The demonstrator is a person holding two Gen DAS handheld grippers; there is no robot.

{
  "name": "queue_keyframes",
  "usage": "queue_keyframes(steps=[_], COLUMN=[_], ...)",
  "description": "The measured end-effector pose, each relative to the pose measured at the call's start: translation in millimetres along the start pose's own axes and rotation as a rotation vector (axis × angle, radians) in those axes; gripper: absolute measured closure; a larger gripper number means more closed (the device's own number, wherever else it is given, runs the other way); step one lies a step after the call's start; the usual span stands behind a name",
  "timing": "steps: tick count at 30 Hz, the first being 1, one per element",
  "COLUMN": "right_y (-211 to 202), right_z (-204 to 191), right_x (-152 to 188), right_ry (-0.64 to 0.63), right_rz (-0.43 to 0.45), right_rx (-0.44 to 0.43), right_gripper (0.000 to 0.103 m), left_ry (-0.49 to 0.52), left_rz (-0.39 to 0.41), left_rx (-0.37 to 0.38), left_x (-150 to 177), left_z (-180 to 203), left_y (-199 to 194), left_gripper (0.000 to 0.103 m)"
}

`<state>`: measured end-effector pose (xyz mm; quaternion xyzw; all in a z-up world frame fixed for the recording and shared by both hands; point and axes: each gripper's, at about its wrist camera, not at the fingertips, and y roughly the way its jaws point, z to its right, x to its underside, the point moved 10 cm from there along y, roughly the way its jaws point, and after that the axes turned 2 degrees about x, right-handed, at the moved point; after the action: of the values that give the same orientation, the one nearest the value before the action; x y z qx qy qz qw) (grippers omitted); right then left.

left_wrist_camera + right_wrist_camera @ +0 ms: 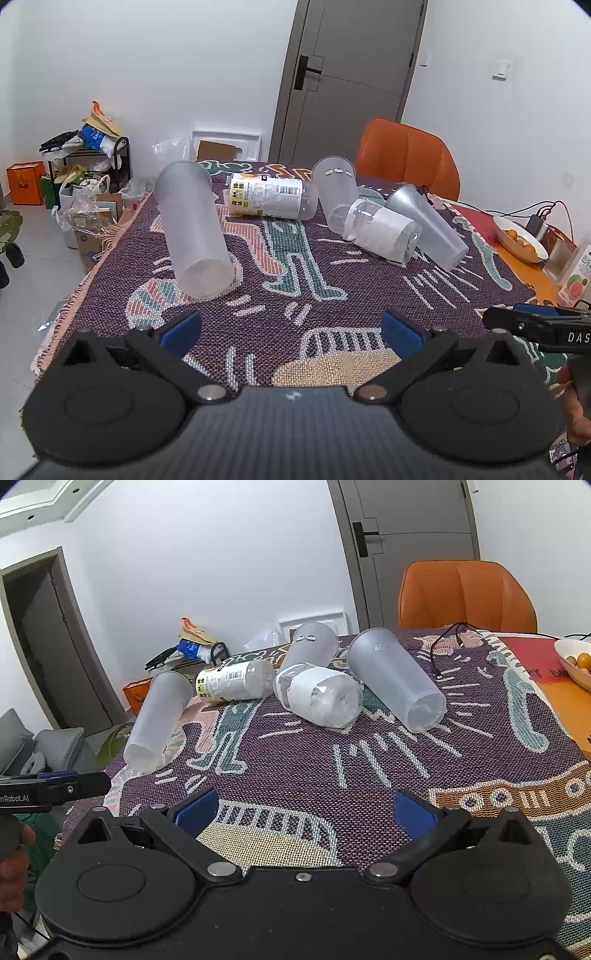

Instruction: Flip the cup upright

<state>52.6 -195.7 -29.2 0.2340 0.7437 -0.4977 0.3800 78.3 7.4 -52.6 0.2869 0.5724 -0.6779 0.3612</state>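
Several plastic cups lie on their sides on a patterned woven cloth (295, 325). A tall frosted cup (192, 229) lies at the left, also in the right wrist view (157, 716). A cup with a yellow label (269, 195) (236, 681), a clear cup (336, 188) (312, 646), a white-sleeved cup (382, 230) (319, 696) and another frosted cup (424, 221) (397, 679) lie further back. My left gripper (291, 328) is open and empty, short of the tall cup. My right gripper (306, 806) is open and empty, short of the cluster.
An orange chair (406, 155) stands behind the table. A white bowl of oranges (521, 240), a charger with cables (535, 221) and a carton (576, 273) sit at the right. A black cable (443, 653) lies on the cloth. Clutter stands on the floor at the left (81, 177).
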Motion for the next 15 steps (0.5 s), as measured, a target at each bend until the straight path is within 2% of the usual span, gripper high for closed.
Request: queue_keyframes(steps=[15], right_y=[-2.7], right_z=[1.0], right_x=[1.4], right_ry=[0.003], right_rz=[-0.001], right_rx=[0.000], right_gripper=[0.000], left_ry=[0.011], left_rz=[0.001], left_rx=[0.000], left_x=[0.9], left_z=[3.1], left_y=[-1.8], left_gripper=[0.000])
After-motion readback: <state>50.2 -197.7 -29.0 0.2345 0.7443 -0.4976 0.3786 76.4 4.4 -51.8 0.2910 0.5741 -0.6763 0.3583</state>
